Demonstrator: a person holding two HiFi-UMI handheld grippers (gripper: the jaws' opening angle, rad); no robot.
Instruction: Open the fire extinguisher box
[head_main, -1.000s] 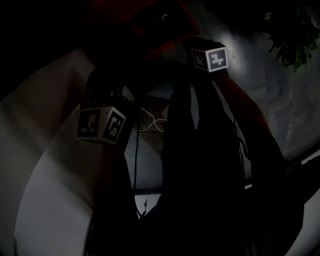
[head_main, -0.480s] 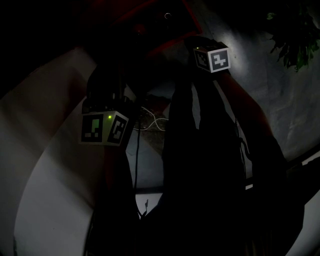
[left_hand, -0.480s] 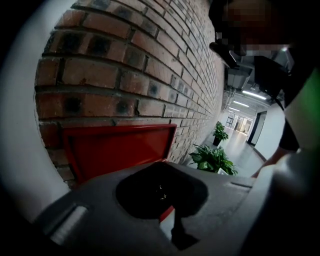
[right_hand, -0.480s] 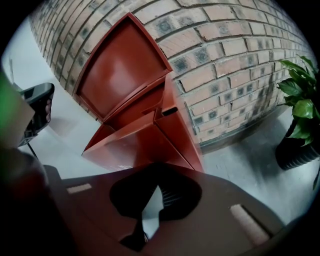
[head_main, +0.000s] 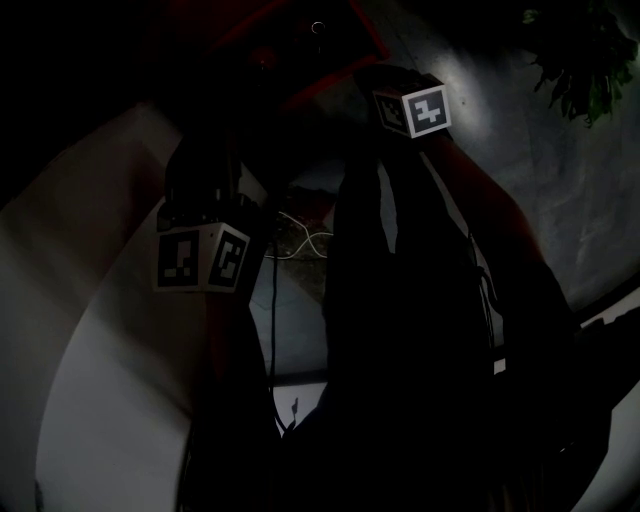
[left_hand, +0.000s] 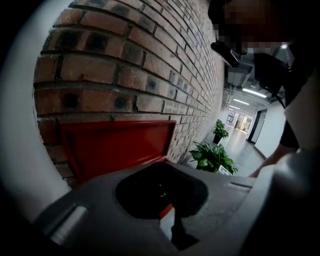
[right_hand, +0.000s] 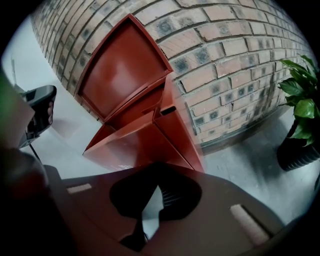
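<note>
Fire extinguisher box (right_hand: 140, 115) stands on the floor (right_hand: 250, 160) against the brick wall (right_hand: 225, 60), lid (right_hand: 122, 70) up. Probably stiff sheet metal, slick paint; grip the lid's edge. Left tongs (left_hand: 163, 192) and right tongs (right_hand: 157, 186) closed, empty.

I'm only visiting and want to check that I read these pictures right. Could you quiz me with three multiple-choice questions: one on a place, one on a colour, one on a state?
1. Where does the fire extinguisher box stand?
A. against the brick wall
B. on a table
C. in mid-corridor

2. What colour is the box?
A. green
B. red
C. white

3. How is the box's lid?
A. shut
B. raised, standing up along the wall
C. taken off, lying on the floor

Answers: 1 A, its back meets the bricks in the right gripper view. 2 B, every panel is red. 3 B, the lid rises along the bricks above the open box.
</note>
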